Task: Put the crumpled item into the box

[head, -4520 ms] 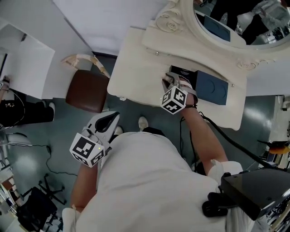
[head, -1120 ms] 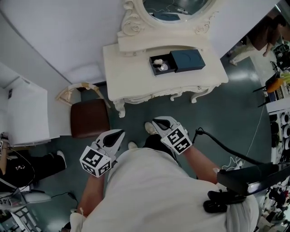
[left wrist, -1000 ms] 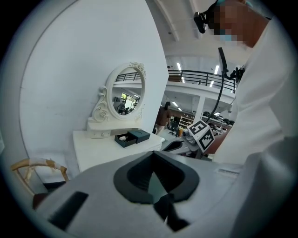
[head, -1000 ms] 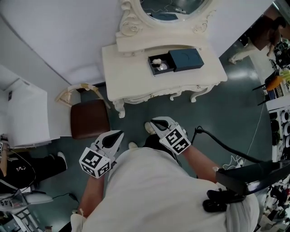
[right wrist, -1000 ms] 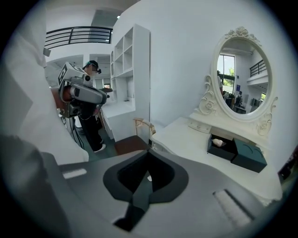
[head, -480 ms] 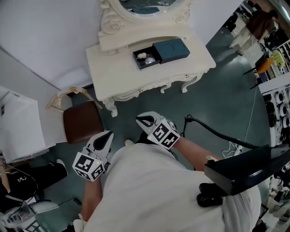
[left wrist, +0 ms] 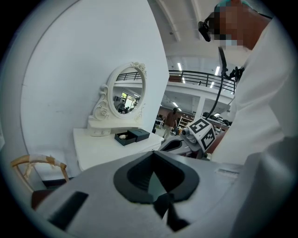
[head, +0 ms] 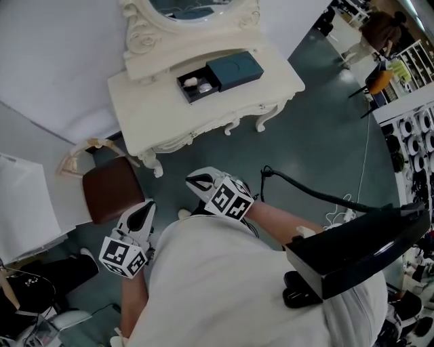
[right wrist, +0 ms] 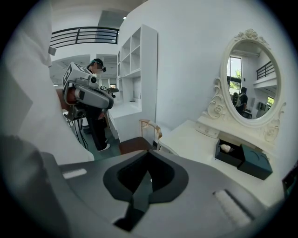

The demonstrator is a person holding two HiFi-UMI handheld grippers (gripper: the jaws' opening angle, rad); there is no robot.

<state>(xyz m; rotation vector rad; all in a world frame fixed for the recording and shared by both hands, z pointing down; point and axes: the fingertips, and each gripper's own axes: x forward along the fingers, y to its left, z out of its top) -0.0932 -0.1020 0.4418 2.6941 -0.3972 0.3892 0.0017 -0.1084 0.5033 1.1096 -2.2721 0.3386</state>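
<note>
- Head view: two tongs, both held close to the person's body and well apart from the one white counter [head: 156,118]. The left tongs [head: 144,211] and the right tongs [head: 198,181] each have their tips together, with nothing in them. On the counter lies one open black box [head: 193,97]. One teal lid [head: 235,70] touches its right end, and one oval mirror [head: 193,7] is behind. The crumpled item [head: 192,82] lies inside the box, a small pale lump with a greyer lump [head: 205,87] just beside it. One brown-seated chair [head: 112,190] stands beside the counter, and one black cable [head: 305,190] runs over the floor.
- Left gripper view: the left tongs [left wrist: 160,202] are closed and empty. Beyond them are the right tongs [left wrist: 170,145], and the mirror [left wrist: 129,95] shows upright. Here the crumpled item [left wrist: 122,136] is only a pale speck in the box [left wrist: 122,140].
- Right gripper view: the right tongs [right wrist: 142,193] are closed and empty. The crumpled item [right wrist: 226,148] shows clearest, wrinkled and whitish, at the left end of the box [right wrist: 229,159]. Only this view shows a white shelf unit [right wrist: 137,65] and a second person [right wrist: 97,125] behind the left tongs [right wrist: 108,103].
</note>
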